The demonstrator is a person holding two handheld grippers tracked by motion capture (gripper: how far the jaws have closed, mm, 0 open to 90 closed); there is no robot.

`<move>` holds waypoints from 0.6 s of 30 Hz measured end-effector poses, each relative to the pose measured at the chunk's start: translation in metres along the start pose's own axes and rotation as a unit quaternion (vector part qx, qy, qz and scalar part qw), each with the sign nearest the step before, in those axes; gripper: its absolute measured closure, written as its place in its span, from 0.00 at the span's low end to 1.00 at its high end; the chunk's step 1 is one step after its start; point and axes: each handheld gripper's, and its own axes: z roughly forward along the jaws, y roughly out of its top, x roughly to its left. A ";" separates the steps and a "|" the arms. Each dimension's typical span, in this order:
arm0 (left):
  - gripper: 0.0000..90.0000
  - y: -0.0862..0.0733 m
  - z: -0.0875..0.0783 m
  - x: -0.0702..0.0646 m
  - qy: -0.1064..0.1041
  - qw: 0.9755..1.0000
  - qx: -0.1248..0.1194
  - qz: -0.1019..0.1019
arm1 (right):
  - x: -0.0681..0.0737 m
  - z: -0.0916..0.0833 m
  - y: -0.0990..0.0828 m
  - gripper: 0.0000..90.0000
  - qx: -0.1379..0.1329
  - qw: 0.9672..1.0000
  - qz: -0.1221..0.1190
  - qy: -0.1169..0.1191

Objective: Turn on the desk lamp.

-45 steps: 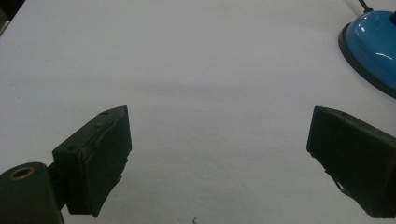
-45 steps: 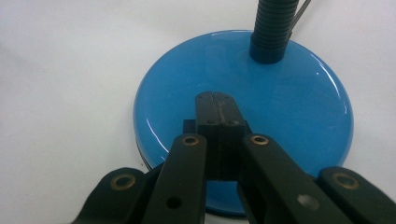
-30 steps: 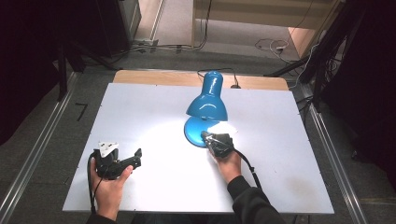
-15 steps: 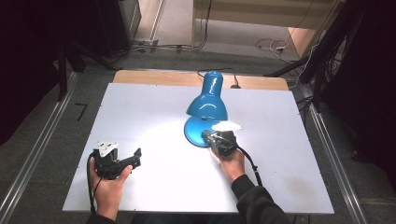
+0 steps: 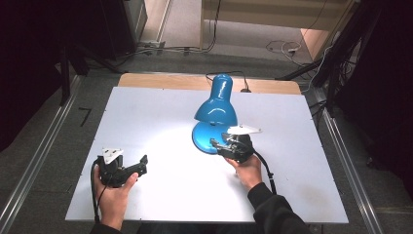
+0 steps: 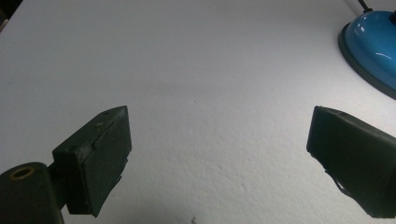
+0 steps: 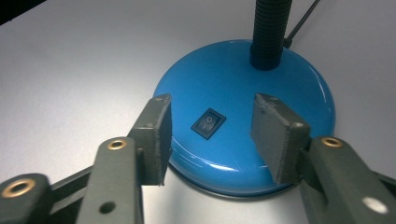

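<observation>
One blue lamp stands at the middle of the table with one black switch on its base — the right gripper, jaws just opening, straddles that switch untouched, while the left gripper rests spread apart, well away.

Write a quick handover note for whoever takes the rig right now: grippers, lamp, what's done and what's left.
Right gripper: open, jaws just opened, hovering over the black rocker switch on the blue desk lamp's round base; nothing held.
Left gripper: open, empty, low over the white table, apart from the lamp.
Done: lamp is lit, throwing light on the table.
Left: probably withdraw the right gripper.
</observation>
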 end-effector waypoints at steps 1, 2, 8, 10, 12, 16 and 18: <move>0.08 0.000 0.000 0.000 0.000 1.000 0.000 0.001 | 0.000 0.000 0.000 0.43 0.003 1.000 0.000 0.002; 0.08 0.000 0.000 0.000 0.000 1.000 0.000 0.000 | -0.001 0.000 0.000 0.41 0.006 1.000 0.000 0.003; 0.08 0.000 -0.001 0.000 0.001 1.000 -0.001 0.000 | -0.004 -0.004 -0.001 0.36 0.009 1.000 0.003 0.001; 0.08 0.000 0.000 0.000 0.000 1.000 -0.001 0.000 | -0.006 -0.006 -0.002 0.35 0.011 1.000 0.003 -0.001; 0.08 0.000 -0.001 0.000 0.000 1.000 -0.001 0.000 | -0.007 -0.008 -0.002 0.34 0.013 1.000 0.004 -0.002; 0.08 0.000 0.000 0.000 0.001 1.000 0.000 0.001 | -0.010 -0.012 -0.005 0.33 0.011 1.000 0.004 -0.003; 0.08 0.000 0.000 0.000 0.000 1.000 -0.001 0.001 | -0.011 -0.013 -0.007 0.33 0.011 1.000 0.004 -0.004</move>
